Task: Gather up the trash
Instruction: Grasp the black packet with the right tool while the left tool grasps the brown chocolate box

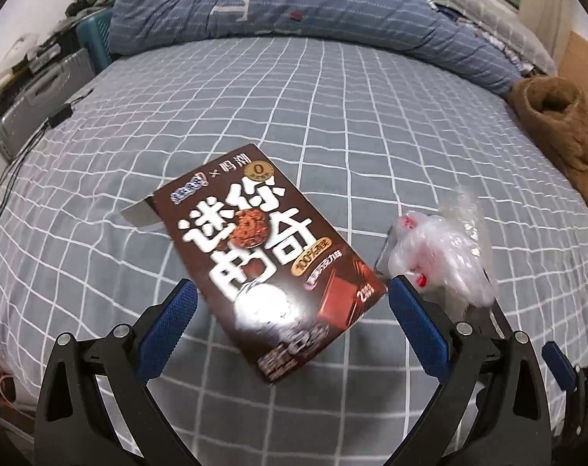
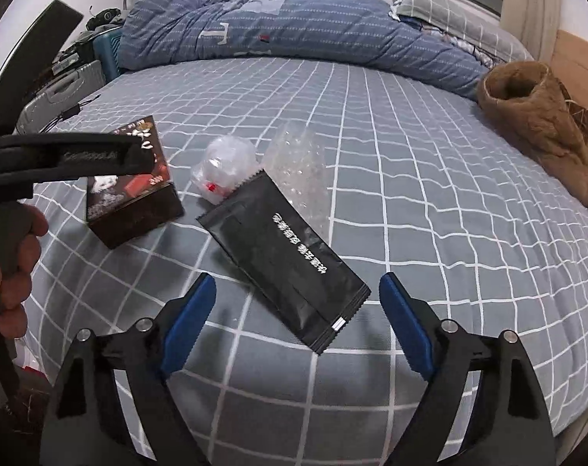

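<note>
A brown cookie box [image 1: 262, 248] lies flat on the grey checked bed sheet [image 1: 332, 124]. My left gripper [image 1: 292, 291] hovers over its near end, open, with the blue pads just outside the box's edges. A crumpled clear plastic bag with red print [image 1: 441, 252] sits right of the box. In the right wrist view a black foil pouch [image 2: 286, 248] lies diagonally on the sheet, its near end between the open fingers of my right gripper [image 2: 295, 285]. Behind it are a sheet of bubble wrap [image 2: 297, 155], the clear bag [image 2: 224, 171], the box [image 2: 134, 202] and the left gripper [image 2: 138, 155] held by a hand [image 2: 10, 272].
A rolled blue quilt [image 2: 294, 31] lies across the far side of the bed, with a pillow [image 2: 441, 4] behind it. A brown fuzzy garment [image 2: 542, 116] is at the right edge. A silver suitcase [image 1: 41, 93] and a black cable [image 1: 18, 155] are at the left.
</note>
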A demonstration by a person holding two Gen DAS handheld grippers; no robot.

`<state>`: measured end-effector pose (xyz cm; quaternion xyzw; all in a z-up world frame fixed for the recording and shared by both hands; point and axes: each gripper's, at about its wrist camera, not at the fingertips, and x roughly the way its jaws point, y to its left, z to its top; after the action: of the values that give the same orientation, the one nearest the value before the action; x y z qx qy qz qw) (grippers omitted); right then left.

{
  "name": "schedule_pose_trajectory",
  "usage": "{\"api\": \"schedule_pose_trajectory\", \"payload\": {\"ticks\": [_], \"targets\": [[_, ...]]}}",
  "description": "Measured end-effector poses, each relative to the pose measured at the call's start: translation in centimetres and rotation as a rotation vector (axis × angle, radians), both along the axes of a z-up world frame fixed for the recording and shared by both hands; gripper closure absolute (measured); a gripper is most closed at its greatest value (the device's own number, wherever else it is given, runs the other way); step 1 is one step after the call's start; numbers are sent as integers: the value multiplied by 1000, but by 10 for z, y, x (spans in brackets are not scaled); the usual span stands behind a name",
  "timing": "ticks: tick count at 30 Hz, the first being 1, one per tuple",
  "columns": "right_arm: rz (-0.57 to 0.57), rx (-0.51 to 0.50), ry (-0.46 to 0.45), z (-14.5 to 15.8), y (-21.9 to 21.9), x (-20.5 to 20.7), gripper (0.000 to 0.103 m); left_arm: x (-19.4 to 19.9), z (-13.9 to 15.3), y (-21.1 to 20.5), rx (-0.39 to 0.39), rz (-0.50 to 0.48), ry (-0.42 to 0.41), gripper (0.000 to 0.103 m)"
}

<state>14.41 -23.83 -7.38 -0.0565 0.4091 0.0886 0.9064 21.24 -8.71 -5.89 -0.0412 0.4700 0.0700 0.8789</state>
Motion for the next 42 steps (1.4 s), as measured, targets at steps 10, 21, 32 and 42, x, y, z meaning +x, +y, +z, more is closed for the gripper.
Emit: {"api": "schedule_pose_trajectory", "payload": {"ticks": [10,21,32,42], "targets": [[20,61,76,-6,-9,11,42,21,-14,-14,85,90,34,6],[51,25,90,-10,10,10,42,11,-13,-8,45,182,26,5],[27,47,95,-8,5,18,53,17,-17,2,58,259,3,5],[24,90,78,2,-2,18,91,25,-21,1,108,288,-19,5]]}}
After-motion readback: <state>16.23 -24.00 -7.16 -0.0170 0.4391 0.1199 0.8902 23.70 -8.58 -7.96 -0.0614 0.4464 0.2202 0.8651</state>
